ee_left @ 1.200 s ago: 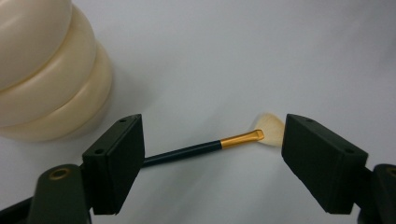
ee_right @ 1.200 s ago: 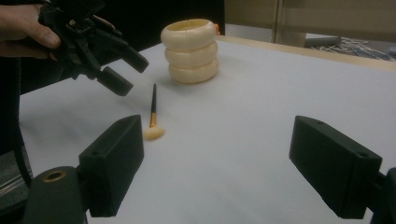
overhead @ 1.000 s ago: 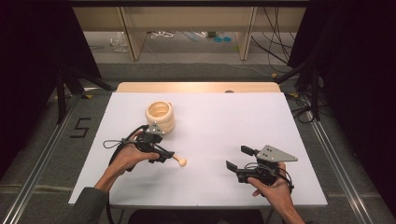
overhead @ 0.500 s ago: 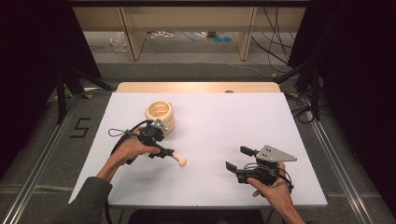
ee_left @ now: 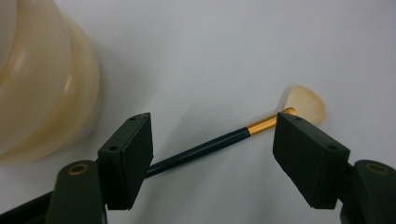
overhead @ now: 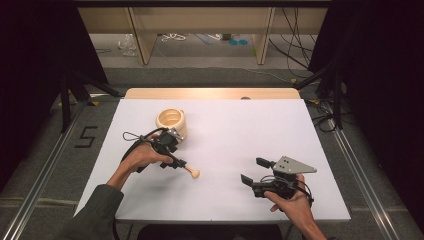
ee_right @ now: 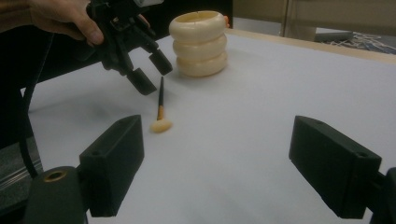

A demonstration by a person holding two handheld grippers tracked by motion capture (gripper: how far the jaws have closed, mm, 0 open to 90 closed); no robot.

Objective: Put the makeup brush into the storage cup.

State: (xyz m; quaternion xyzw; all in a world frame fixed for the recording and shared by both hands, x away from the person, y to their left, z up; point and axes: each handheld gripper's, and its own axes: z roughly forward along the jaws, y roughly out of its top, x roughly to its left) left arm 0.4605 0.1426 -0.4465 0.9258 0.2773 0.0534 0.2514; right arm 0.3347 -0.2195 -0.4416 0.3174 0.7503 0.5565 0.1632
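So the left gripper (overhead: 172, 156) is sitting over the small makeup brush (overhead: 184, 168), the one with the dark slim handle, gold ferrule and pale fluffy tip. In the left gripper view the brush (ee_left: 219, 144) runs crosswise in the gap between the two black jaws, handle heading toward 8 o'clock and the bristle end up at about 2 o'clock. The jaws have just been closing in a bit, but there's daylight on both sides: the pads aren't pressing on the handle, so it's not gripping anything, brush just lies loose on the white table top (overhead: 240, 130).

From the high view the brush is at roughly 7 o'clock on the table, just past the person's left hand (overhead: 142, 156). The cream-coloured ribbed round holder (overhead: 171, 121), which looks like three stacked rings, stands upright at about 12 o'clock from that gripper, near it but not touching the brush. In the right gripper view the holder (ee_right: 199, 43) sits at 12 o'clock, with the brush (ee_right: 161, 108) lying flat below the other gripper (ee_right: 150, 71) and its bristles pointing toward the camera.

The right gripper (overhead: 254, 171) is down at 5 o'clock on the table, held in the right hand (overhead: 290, 202), jaws spread wide with nothing between them, well apart from the brush.
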